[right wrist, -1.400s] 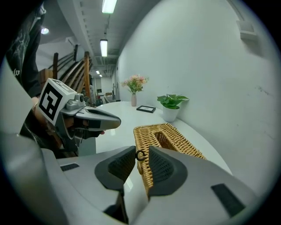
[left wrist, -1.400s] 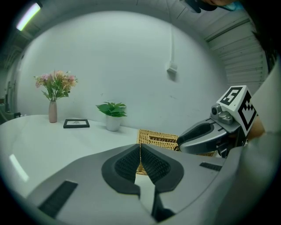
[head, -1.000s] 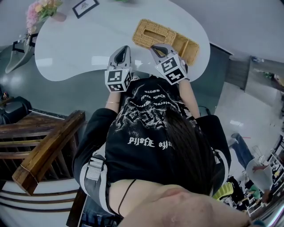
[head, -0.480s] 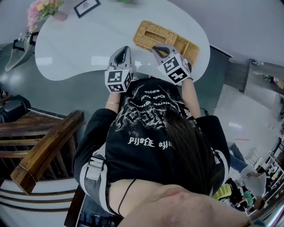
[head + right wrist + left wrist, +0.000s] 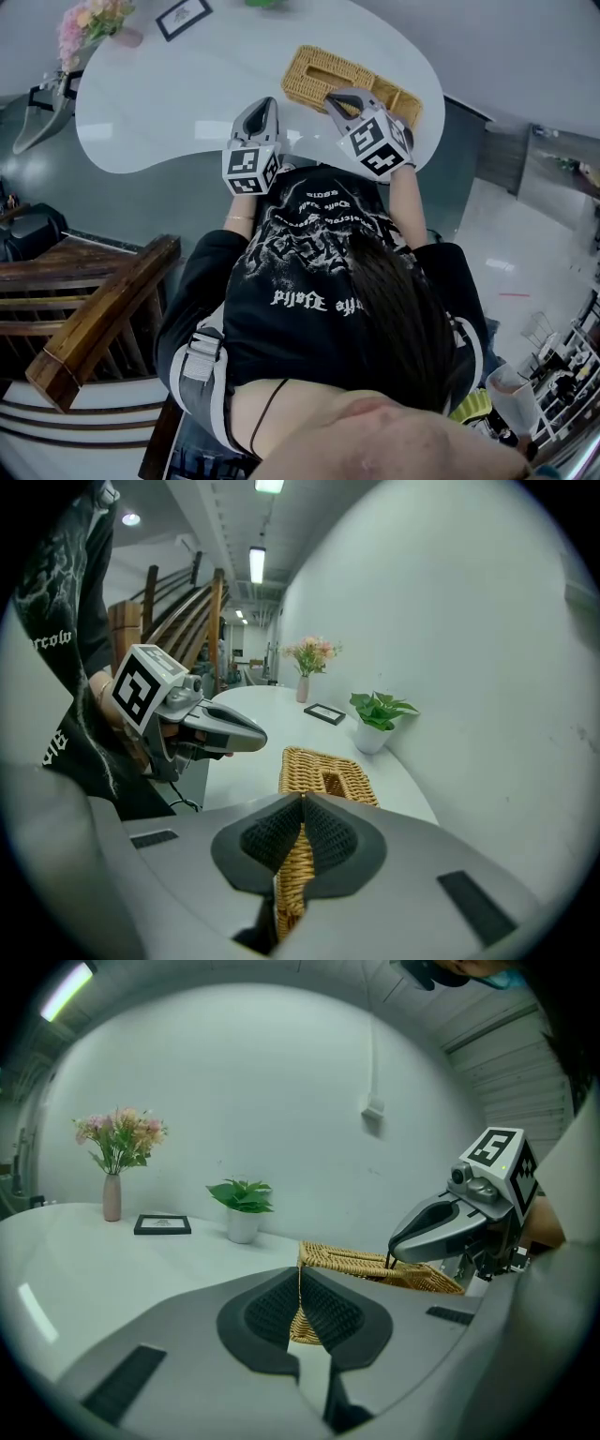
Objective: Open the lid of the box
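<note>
A woven wicker box (image 5: 398, 101) lies on the white table (image 5: 169, 103), at its right end. Its flat wicker lid (image 5: 323, 73) has a slot in the middle. My right gripper (image 5: 336, 97) reaches onto the lid's near edge and is shut on it. In the right gripper view the wicker edge (image 5: 295, 874) runs between the closed pads of the right gripper (image 5: 302, 799). My left gripper (image 5: 263, 101) hovers at the table's front edge, left of the box, shut and holding nothing. The left gripper view shows the right gripper (image 5: 390, 1262) touching the lid (image 5: 347, 1258).
At the table's far side stand a vase of flowers (image 5: 94, 23), a small picture frame (image 5: 181, 14) and a potted plant (image 5: 242, 1206). A wooden stair railing (image 5: 103, 319) runs at the lower left. The person's torso in a black shirt (image 5: 319, 272) fills the middle.
The right gripper has shifted a little to the right and farther over the box, staying on the lid. The left gripper has not moved.
</note>
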Tool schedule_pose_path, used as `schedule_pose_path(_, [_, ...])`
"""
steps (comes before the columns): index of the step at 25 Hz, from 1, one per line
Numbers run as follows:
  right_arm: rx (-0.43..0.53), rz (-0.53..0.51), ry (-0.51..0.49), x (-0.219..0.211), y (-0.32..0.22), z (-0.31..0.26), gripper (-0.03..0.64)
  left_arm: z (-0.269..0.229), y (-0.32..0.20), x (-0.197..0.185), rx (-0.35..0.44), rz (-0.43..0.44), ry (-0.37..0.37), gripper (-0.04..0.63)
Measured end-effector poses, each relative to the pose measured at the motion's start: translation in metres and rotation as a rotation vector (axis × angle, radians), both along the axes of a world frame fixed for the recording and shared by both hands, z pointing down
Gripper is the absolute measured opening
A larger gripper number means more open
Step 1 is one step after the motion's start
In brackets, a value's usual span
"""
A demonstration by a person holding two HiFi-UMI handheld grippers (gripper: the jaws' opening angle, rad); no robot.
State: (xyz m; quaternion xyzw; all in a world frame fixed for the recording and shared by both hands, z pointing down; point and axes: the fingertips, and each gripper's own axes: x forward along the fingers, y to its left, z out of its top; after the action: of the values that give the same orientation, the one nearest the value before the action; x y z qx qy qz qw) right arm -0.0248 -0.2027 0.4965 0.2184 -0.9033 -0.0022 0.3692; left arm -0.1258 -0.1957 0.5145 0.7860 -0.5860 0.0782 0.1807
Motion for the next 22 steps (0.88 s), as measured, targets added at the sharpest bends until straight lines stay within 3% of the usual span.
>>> schedule_pose_path(22, [0.083,0.009,-0.051,0.011,-0.032,-0.038,0.034,0.002,-0.001,0.007,-0.012,0.009,0.014,0.025])
